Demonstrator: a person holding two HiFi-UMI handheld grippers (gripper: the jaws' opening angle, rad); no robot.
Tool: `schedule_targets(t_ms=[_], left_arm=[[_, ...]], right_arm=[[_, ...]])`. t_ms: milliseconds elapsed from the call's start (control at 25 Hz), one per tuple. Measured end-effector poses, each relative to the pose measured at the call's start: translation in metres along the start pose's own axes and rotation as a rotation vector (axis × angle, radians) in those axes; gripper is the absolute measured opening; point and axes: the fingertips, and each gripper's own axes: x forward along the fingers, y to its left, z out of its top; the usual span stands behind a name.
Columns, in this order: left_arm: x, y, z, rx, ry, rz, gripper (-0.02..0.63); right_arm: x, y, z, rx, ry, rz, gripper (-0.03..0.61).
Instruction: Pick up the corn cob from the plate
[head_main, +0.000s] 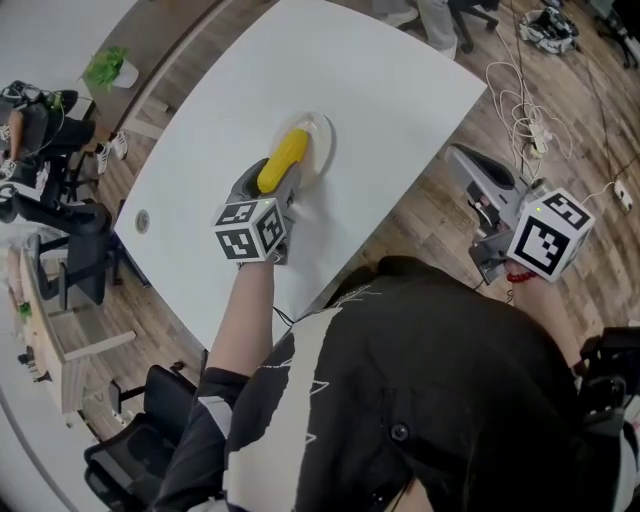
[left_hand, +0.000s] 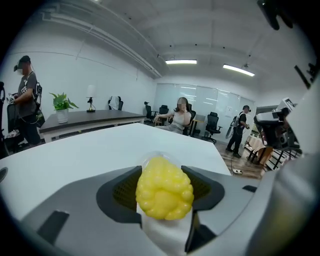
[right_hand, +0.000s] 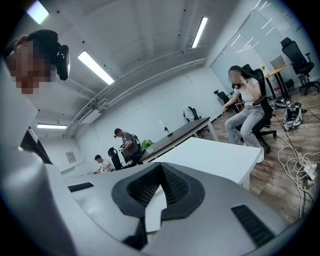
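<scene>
Two grippers show: the left gripper (head_main: 272, 182) has its jaws pressed against both sides of the corn cob (head_main: 284, 158), which lies over the plate (head_main: 322, 140) on the white table (head_main: 400, 90); the grasp looks made, the lift not yet evident. Off the table's edge, the right gripper (head_main: 462, 158) hangs with jaws together, holding nothing

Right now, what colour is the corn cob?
The corn cob is bright yellow, clearest in the left gripper view.
</scene>
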Motion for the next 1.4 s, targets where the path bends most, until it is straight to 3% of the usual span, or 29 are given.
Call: schedule_targets(t_ms=[360, 520, 680, 1400], left_arm=[[-0.045, 0.004, 0.003, -0.067, -0.142, 0.008, 0.247], [-0.070, 0.002, 0.004, -0.152, -0.231, 0.033, 0.247], [-0.107, -0.012, 0.001, -0.215, -0.302, -0.006, 0.245], [-0.321, -0.010, -0.083, -0.246, -0.380, -0.072, 0.245]], right_arm=[[0.012, 0.033, -0.015, -0.028, 0.017, 0.037, 0.014], [0.020, 0.051, -0.028, -0.039, 0.039, 0.061, 0.014], [0.031, 0.085, -0.048, -0.052, 0.072, 0.109, 0.014], [0.028, 0.281, -0.174, -0.051, 0.125, 0.223, 0.014]])
